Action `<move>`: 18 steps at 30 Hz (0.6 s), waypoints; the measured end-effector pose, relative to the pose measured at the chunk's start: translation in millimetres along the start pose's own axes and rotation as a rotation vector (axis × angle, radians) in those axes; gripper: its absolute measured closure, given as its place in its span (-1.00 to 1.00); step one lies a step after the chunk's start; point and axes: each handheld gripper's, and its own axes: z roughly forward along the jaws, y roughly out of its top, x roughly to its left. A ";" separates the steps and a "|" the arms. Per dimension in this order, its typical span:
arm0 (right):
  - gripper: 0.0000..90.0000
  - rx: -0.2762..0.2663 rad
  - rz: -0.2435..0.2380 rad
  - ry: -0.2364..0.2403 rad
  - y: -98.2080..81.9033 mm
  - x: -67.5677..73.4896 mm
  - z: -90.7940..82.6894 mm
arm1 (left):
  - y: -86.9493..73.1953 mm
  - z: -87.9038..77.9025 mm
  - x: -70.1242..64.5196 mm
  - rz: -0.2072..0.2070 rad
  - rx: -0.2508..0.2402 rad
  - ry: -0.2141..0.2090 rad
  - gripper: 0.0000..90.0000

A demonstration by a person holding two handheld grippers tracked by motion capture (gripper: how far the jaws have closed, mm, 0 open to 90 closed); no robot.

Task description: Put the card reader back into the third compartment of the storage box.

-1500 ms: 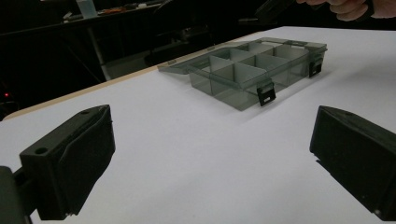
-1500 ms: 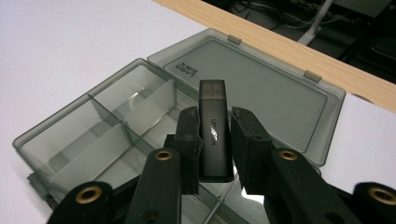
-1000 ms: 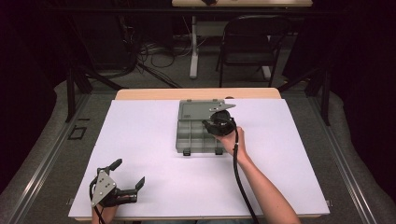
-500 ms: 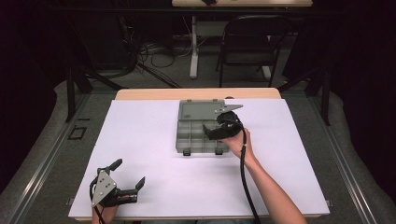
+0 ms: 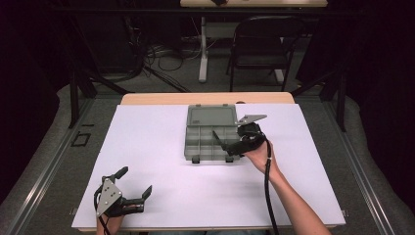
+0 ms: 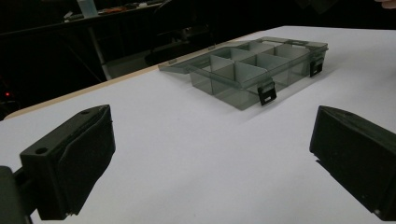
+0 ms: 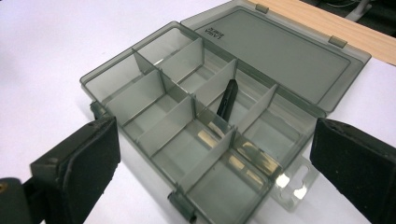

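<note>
Your right gripper (image 5: 230, 146) has drawn back from over the organizer box (image 5: 210, 139) toward its near right corner in the last second, and its fingers are spread wide with nothing between them. In the right gripper view a small black piece (image 7: 227, 99) leans inside 1 of the box's middle compartments, resting against a divider (I cannot tell exactly what it is). My reading is that the piece has just been dropped off, so this placement looks done and your right hand (image 5: 258, 154) is free for whatever comes next.

The box sits toward the far edge of the table (image 5: 161, 147), roughly centred, with its lid (image 5: 211, 116) folded flat open toward the far edge. The other compartments look empty from here.

Your left gripper (image 5: 128, 188) rests at the near left corner of the table, well apart from the box, just as it did 1 second ago; its fingers are parted and hold nothing.
</note>
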 end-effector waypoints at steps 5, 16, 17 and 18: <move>-0.99 -0.009 0.000 0.009 -7.7 0.0 -14.0 | 0.0 -0.1 0.0 -0.001 -0.001 0.001 -0.99; -1.00 -0.035 -0.003 0.006 -31.5 2.7 -43.0 | 0.1 0.2 -0.2 0.000 0.000 0.001 -0.99; -1.00 -0.035 -0.008 0.005 -33.2 3.2 -45.4 | 0.2 0.4 -0.4 0.000 0.000 0.000 -0.99; -1.00 -0.037 -0.006 0.005 -35.0 4.3 -47.8 | 0.2 0.6 -0.5 0.000 0.000 0.000 -0.99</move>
